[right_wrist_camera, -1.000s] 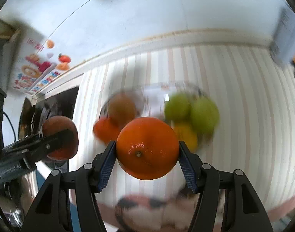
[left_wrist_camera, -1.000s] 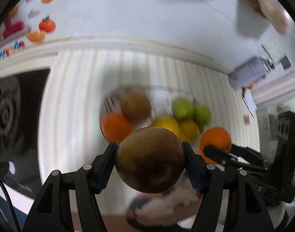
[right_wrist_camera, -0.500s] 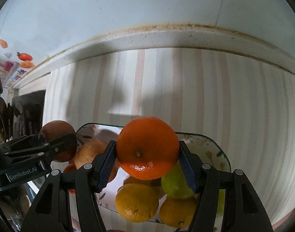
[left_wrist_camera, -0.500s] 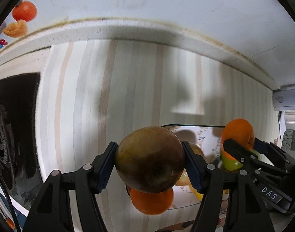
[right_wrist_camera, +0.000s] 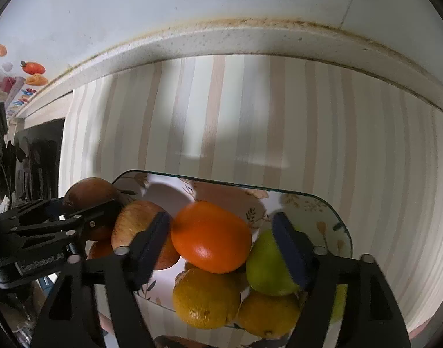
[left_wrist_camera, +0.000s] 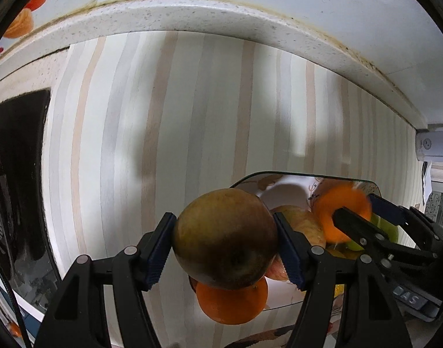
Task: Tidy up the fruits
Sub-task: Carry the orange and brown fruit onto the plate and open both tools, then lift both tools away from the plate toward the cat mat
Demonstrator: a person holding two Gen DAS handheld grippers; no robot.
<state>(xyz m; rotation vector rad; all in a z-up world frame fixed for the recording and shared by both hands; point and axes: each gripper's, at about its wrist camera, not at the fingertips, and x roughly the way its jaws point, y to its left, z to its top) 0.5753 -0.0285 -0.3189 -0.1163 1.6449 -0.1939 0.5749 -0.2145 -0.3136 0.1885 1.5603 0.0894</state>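
My left gripper (left_wrist_camera: 225, 245) is shut on a brown-green round fruit (left_wrist_camera: 225, 237), held above the left edge of the glass floral plate (left_wrist_camera: 282, 184). In the right wrist view that fruit (right_wrist_camera: 89, 192) shows at the left. My right gripper (right_wrist_camera: 224, 242) is open; the orange (right_wrist_camera: 211, 236) lies between its fingers, touching the left pad (right_wrist_camera: 153, 237) and apart from the right one, resting on the fruit pile in the plate (right_wrist_camera: 317, 206). The pile holds a red-yellow apple (right_wrist_camera: 134, 223), a green fruit (right_wrist_camera: 265, 264) and two yellow-orange citrus (right_wrist_camera: 205, 298). Another orange (left_wrist_camera: 231, 304) lies under my left gripper.
The plate sits on a striped tablecloth (left_wrist_camera: 192, 110) against a white ledge (left_wrist_camera: 192, 14) and wall. A black stove top (left_wrist_camera: 12, 174) is at the left. A white spray can (left_wrist_camera: 434, 146) lies at the right edge.
My right gripper has opened and let the orange drop onto the fruit pile. Both grippers have moved lower and closer to the plate; the left still holds its fruit.
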